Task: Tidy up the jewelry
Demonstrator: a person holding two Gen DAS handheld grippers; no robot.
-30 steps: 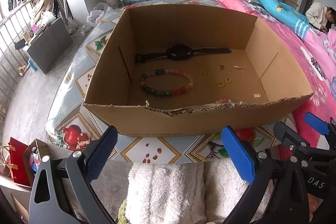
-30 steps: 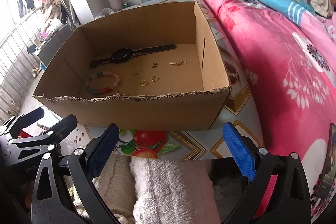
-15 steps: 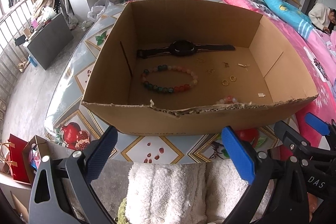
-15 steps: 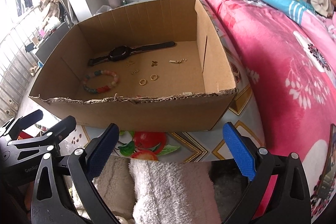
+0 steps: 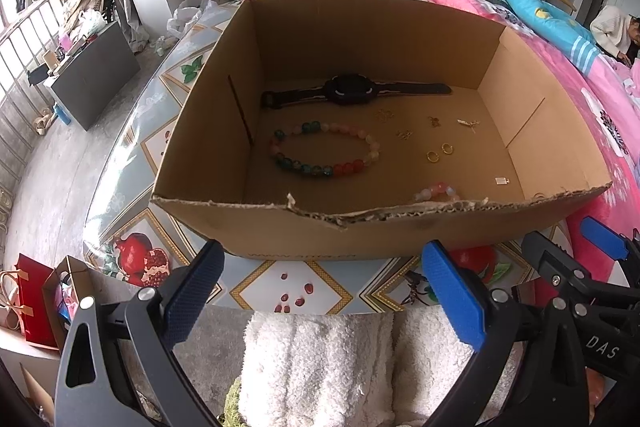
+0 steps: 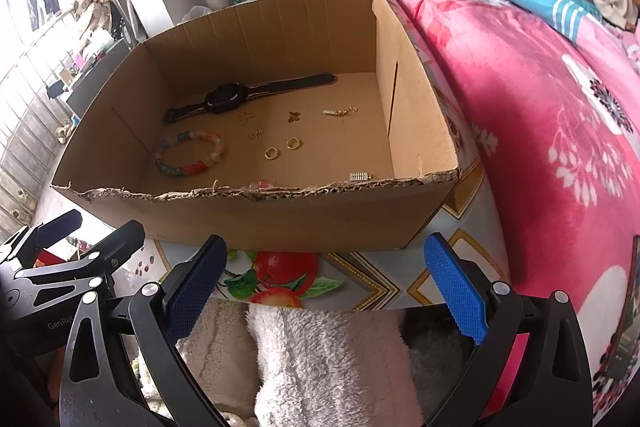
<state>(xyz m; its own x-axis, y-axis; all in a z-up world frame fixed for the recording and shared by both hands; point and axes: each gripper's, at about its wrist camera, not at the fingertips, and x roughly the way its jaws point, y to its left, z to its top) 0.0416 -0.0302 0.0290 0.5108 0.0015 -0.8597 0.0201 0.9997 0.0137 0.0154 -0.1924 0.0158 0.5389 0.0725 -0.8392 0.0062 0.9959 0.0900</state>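
A bead bracelet (image 5: pixel 326 149) lies on the floor of an open cardboard box (image 5: pixel 280 227), ahead of the left claw (image 5: pixel 320 291) and beyond the box's torn near wall. Farther ahead, near the back wall, a black watch (image 5: pixel 352 91) lies flat with its strap stretched out. To the right of the bracelet sit two gold rings (image 5: pixel 439 152) close together, with several small gold trinkets (image 5: pixel 434 121) scattered between them and the watch. A second, pinkish bracelet (image 5: pixel 436 191) peeks over the near wall, closest to the claw.

The left claw is spread wide and holds nothing; its blue pads hang just short of the box, over the edge of the desk (image 5: pixel 288 291) with its fruit-pattern cover. The right claw (image 6: pixel 324 287) is likewise wide apart and empty, in front of the same near wall, with the rings (image 6: pixel 282 148) ahead of it and the bead bracelet (image 6: pixel 188 153) ahead to its left. A pink bed (image 6: pixel 540 99) runs along its right side.
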